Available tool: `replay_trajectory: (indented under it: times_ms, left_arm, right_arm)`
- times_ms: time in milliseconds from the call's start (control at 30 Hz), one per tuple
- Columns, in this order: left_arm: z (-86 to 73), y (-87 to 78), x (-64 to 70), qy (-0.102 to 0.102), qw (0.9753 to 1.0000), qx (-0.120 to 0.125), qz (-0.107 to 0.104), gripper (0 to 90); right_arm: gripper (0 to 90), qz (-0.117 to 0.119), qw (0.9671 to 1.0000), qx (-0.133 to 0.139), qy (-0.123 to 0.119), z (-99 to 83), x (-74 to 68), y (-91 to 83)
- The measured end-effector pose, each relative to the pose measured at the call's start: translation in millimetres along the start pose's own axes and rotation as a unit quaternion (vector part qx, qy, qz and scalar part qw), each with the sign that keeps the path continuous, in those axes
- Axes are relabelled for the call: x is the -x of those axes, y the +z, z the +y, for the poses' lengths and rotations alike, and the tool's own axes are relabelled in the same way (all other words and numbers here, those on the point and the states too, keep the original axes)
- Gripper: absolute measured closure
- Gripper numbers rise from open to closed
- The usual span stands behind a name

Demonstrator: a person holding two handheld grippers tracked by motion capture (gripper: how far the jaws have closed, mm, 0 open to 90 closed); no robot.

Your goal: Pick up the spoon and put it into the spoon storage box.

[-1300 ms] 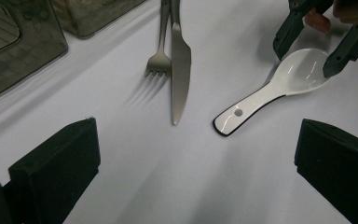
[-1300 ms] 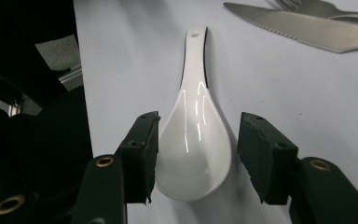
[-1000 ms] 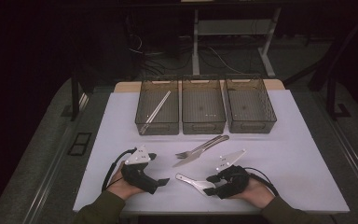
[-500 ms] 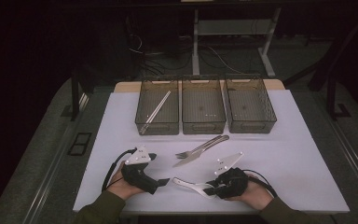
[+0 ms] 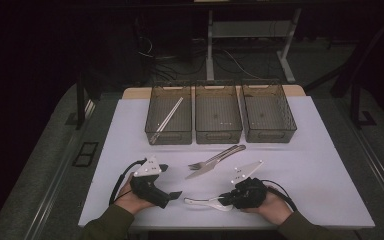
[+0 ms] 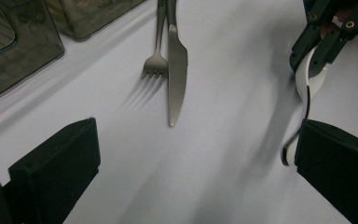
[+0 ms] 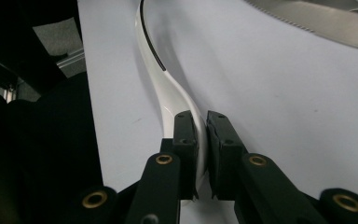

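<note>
The right claw pinches a white spoon by one end — its jaws press together on the thin white edge, and the rest of the spoon curves away over the desk toward the left claw. In the high view the spoon lies low at the front of the desk, between the right claw and the left claw. The left claw's jaws stand spread wide with nothing between them. Beyond the spoon, a fork and knife lie side by side, touching. The spoon's gripped end is hidden by the jaws — whether it rests on the desk or just above it is hard to tell.
</note>
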State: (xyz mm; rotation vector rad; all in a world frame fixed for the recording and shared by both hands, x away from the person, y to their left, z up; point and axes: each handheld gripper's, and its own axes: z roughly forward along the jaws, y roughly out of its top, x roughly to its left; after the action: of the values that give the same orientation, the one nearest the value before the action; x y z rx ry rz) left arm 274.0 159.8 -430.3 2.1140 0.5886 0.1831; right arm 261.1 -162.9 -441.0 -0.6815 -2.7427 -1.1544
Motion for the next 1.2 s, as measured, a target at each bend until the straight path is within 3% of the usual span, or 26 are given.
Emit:
replay_trajectory:
  times_ms: [233,500,1200]
  left_arm:
    - [-1.5,0.5,-1.1,-0.011,0.9998,0.012,-0.012,0.0]
    - [-1.0,0.7,-0.5,-0.01,0.9997,0.018,-0.016,0.0]
    - [-1.0,2.3,0.1,-0.007,0.9997,0.013,-0.019,0.0]
  right_arm:
    - [82.6,-0.022,0.9997,0.014,0.0,1.6,6.9,-13.9]
    - [82.6,-0.046,0.998,0.041,0.011,4.0,17.4,-34.2]
    - [82.6,-0.105,0.9896,0.095,0.026,21.2,49.4,-70.8]
